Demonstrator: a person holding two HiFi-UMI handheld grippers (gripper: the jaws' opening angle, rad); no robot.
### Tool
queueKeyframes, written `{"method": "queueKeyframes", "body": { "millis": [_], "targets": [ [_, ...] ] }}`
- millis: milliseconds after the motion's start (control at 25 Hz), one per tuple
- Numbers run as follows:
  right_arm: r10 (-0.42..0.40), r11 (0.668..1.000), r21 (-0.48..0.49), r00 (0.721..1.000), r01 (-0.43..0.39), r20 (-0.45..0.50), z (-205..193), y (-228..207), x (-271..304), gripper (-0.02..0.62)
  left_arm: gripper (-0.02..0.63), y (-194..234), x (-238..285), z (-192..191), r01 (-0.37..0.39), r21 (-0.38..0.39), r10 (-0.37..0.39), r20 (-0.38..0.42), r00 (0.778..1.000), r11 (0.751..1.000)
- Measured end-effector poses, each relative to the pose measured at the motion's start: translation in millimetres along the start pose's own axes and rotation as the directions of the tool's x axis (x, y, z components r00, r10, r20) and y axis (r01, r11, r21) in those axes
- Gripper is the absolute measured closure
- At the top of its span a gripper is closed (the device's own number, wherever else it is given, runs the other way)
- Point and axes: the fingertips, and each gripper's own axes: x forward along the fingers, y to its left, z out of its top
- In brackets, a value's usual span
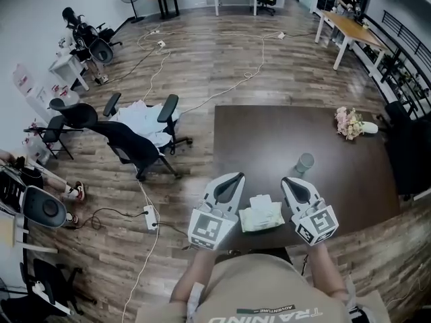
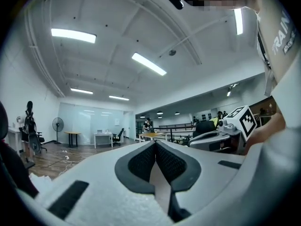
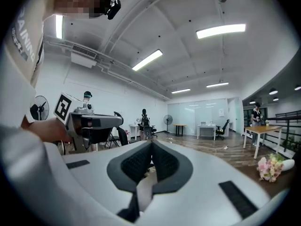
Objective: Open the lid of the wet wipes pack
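**A:** What are the grippers doing?

**B:** The left hand-held gripper (image 1: pixel 235 177) and the right hand-held gripper (image 1: pixel 290 181) both have their jaws pressed together with nothing between them. Both point level across the room.

**A:** And the wet wipes pack?

**B:** The wet wipes pack (image 1: pixel 261 214) lies between them near the front edge of the dark surface (image 1: pixel 269 130). Its lid may be raised, but it's too small to tell. A grey cup (image 1: pixel 304 162) stands behind it.

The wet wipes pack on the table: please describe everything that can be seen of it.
The wet wipes pack is a pale, soft-looking, roughly rectangular pouch. It lies flat near the near edge of the dark table. A small lighter piece shows at its far side; whether that is the lid is unclear. Nothing but the table seems to touch it.
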Motion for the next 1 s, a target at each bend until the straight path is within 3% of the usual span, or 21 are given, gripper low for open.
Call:
{"method": "queueKeyframes", "body": {
  "millis": [400, 600, 720, 1000],
  "targets": [
    [-0.011, 1.0, 0.01, 1.0, 0.012, -0.026, -10.7, -2.6, 0.6, 0.581, 0.597, 7.7, 5.1, -18.3, 0.011, -0.079, -0.013, -0.026, 1.0, 0.997],
    [-0.034, 0.999, 0.009, 0.999, 0.034, -0.03, -13.1, -7.5, -9.8, 0.581, 0.597, -7.1, 17.5, 0.0, 0.063, 0.016, -0.063, 0.008, 0.998, 0.998],
    [-0.044, 0.999, 0.0, 0.998, 0.044, -0.036, -14.3, -9.0, -10.6, 0.581, 0.597, -12.5, 22.3, 5.6, 0.094, 0.004, -0.094, 0.031, 0.995, 0.996],
    [-0.04, 0.999, 0.006, 0.997, 0.04, -0.067, -25.3, -2.1, -8.3, 0.581, 0.597, -13.4, 12.9, -16.5, 0.104, -0.056, -0.104, -0.005, 0.995, 0.993]
  ]
}}
